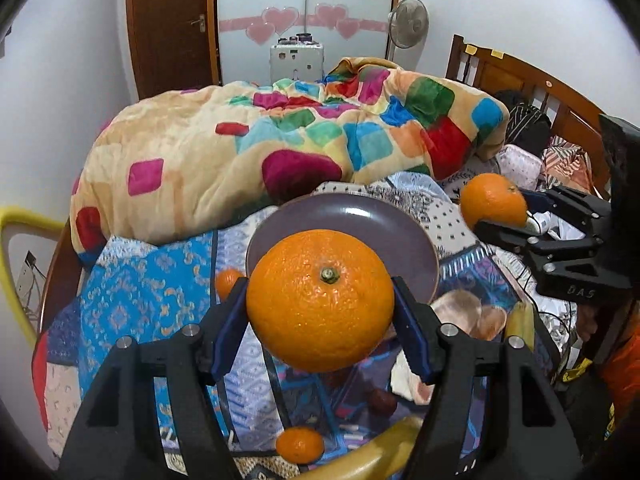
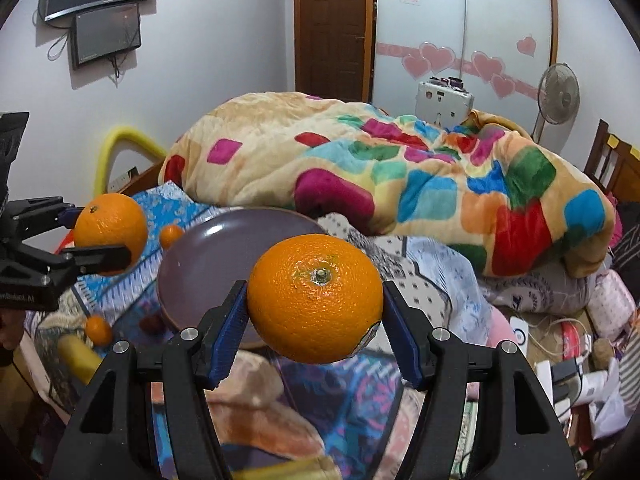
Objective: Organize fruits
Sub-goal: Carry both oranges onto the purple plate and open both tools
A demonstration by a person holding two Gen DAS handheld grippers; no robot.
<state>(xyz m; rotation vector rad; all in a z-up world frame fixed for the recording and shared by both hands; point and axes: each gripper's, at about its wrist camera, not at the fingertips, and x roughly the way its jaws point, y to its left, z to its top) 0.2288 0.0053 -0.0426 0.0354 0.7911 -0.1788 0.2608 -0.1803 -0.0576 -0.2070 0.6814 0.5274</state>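
My left gripper (image 1: 320,304) is shut on a large orange (image 1: 320,300) and holds it above the near rim of an empty purple plate (image 1: 360,220) on the bed. My right gripper (image 2: 314,300) is shut on a second large orange (image 2: 315,298), held in the air just right of the plate (image 2: 216,256). Each gripper with its orange shows in the other view: the right one (image 1: 494,200) and the left one (image 2: 110,232). Small oranges (image 1: 300,445) (image 1: 227,282) and a yellow banana (image 1: 519,322) lie on the bedspread around the plate.
A bunched colourful blanket (image 1: 280,140) fills the bed behind the plate. A small dark red fruit (image 1: 382,400) and pale cloth (image 1: 460,312) lie near the plate. Cables and clutter (image 2: 568,344) sit at the right. A wooden headboard (image 1: 520,76) stands at the far right.
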